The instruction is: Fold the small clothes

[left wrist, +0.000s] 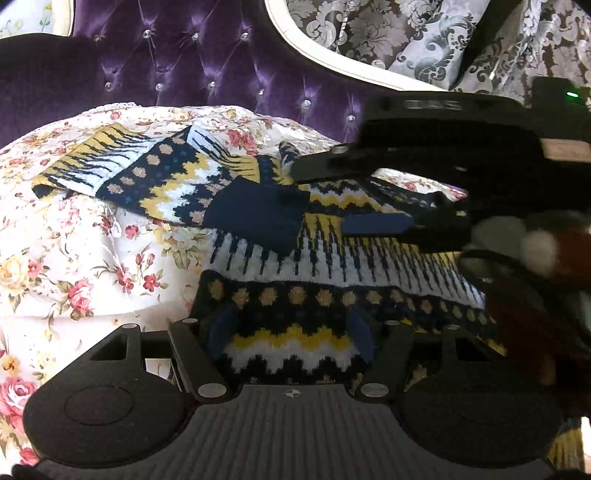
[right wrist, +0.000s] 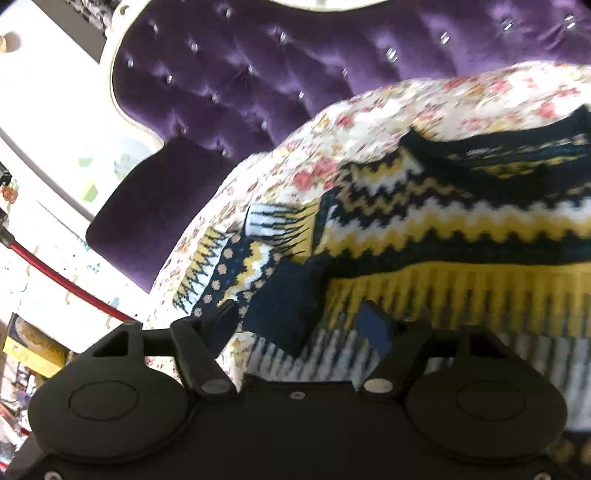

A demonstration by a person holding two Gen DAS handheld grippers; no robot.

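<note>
A small knitted sweater (left wrist: 314,254) in navy, yellow and white zigzag bands lies on a floral cover (left wrist: 74,240). One sleeve with a navy cuff (left wrist: 255,210) lies folded across the body. My left gripper (left wrist: 291,328) is open, its blue-padded fingers standing over the sweater's hem. My right gripper (left wrist: 373,221) shows in the left wrist view, reaching in from the right over the sweater. In the right wrist view the right gripper (right wrist: 303,325) is open, fingers on either side of the navy cuff (right wrist: 284,306) and sleeve (right wrist: 236,269).
A purple tufted headboard (left wrist: 203,62) with a cream frame stands behind the cover. Grey damask curtains (left wrist: 406,33) hang at the back right. A red cable (right wrist: 55,273) and clutter lie at the left of the right wrist view.
</note>
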